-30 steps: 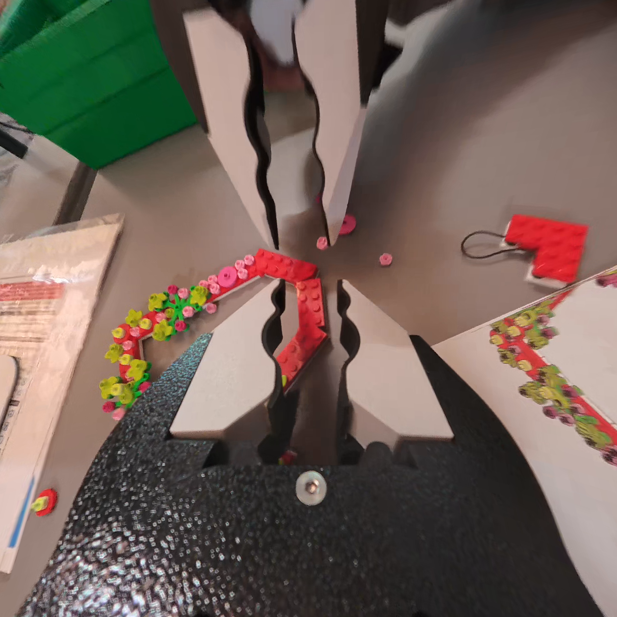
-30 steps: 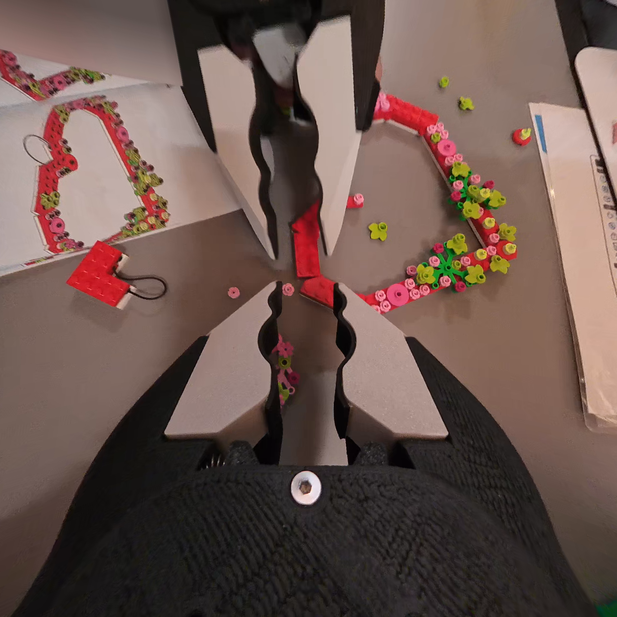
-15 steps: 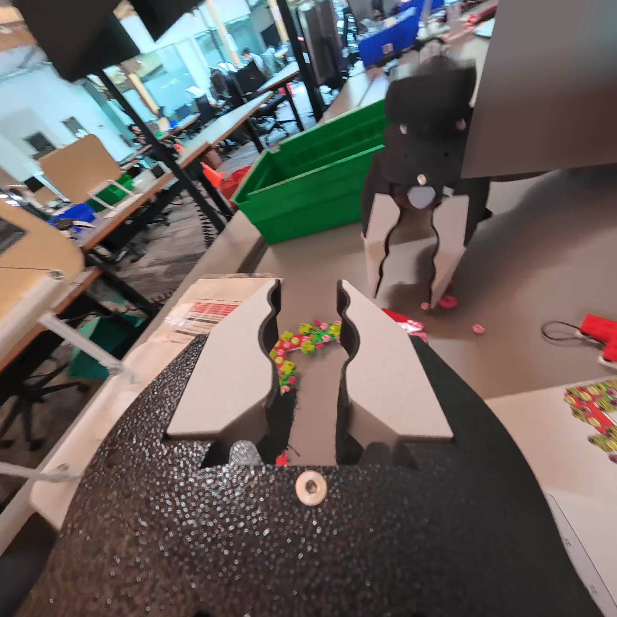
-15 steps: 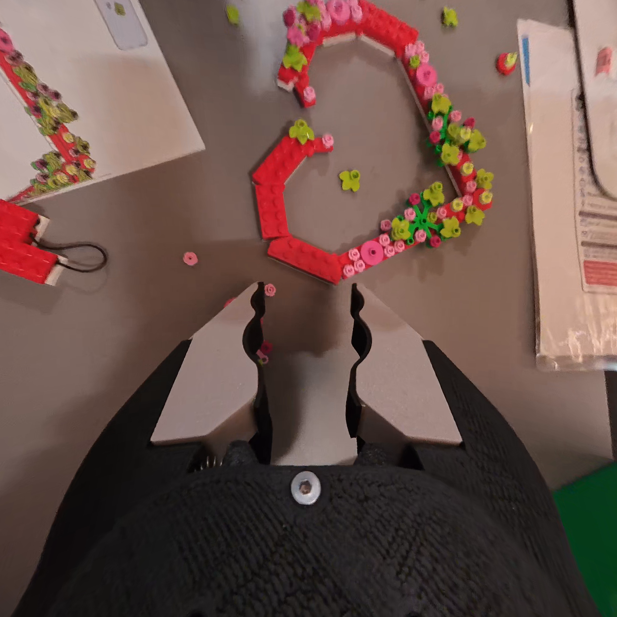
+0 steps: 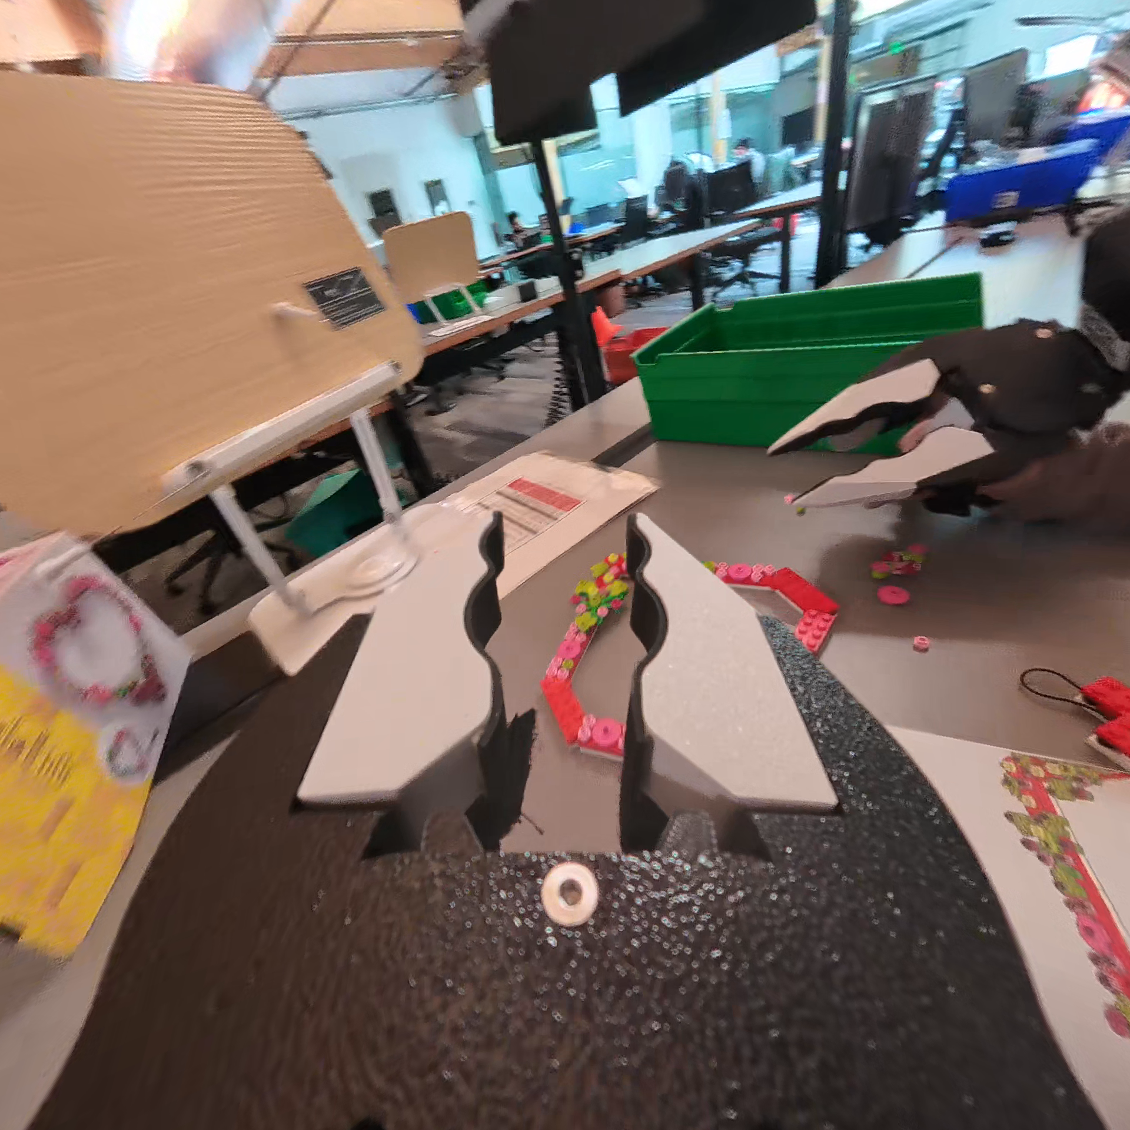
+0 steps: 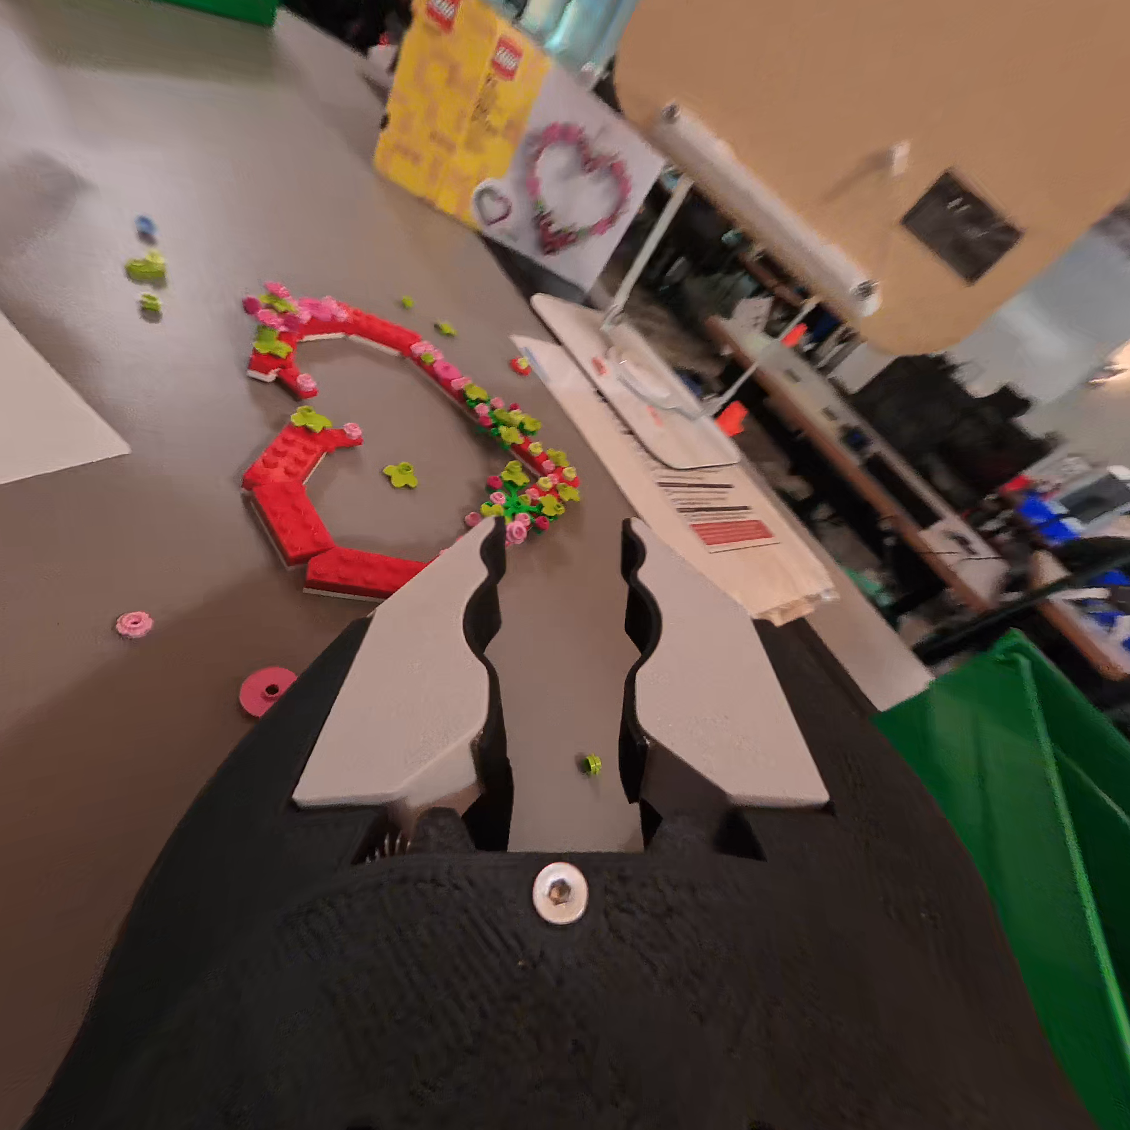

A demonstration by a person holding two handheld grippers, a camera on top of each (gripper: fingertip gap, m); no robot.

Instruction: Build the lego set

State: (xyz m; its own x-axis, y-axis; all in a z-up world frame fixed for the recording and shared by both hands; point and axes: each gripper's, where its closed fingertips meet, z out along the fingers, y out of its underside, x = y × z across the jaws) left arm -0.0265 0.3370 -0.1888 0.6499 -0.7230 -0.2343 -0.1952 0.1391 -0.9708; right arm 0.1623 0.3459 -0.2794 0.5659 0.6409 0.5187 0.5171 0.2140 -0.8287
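Observation:
The red heart-shaped lego frame (image 6: 293, 507) lies flat on the grey table, one side covered in pink and lime flower pieces (image 6: 520, 483). It also shows in the left wrist view (image 5: 575, 660), beyond my left fingers. My left gripper (image 5: 565, 526) is open and empty, raised above the near end of the frame. My right gripper (image 6: 562, 532) is open and empty, low over the table just off the flowered side of the frame. It also shows in the left wrist view (image 5: 782, 477), tilted, at the far right.
Loose pieces lie around: a lime leaf (image 6: 400, 474), a pink disc (image 6: 266, 688), a pink flower (image 6: 133, 624), a lime stud (image 6: 591, 763). A red corner piece with a cord (image 5: 1107, 715), an instruction sheet (image 5: 1039, 856), a green bin (image 5: 795, 361), a yellow box (image 6: 452, 122) and a plastic bag (image 5: 538, 507) surround them. Some 20 centimetres of space lies between my two pairs of fingers.
Both grippers have pulled back and lifted away from the heart frame, and their views have tilted up toward the room. The left jaws no longer straddle the red frame.

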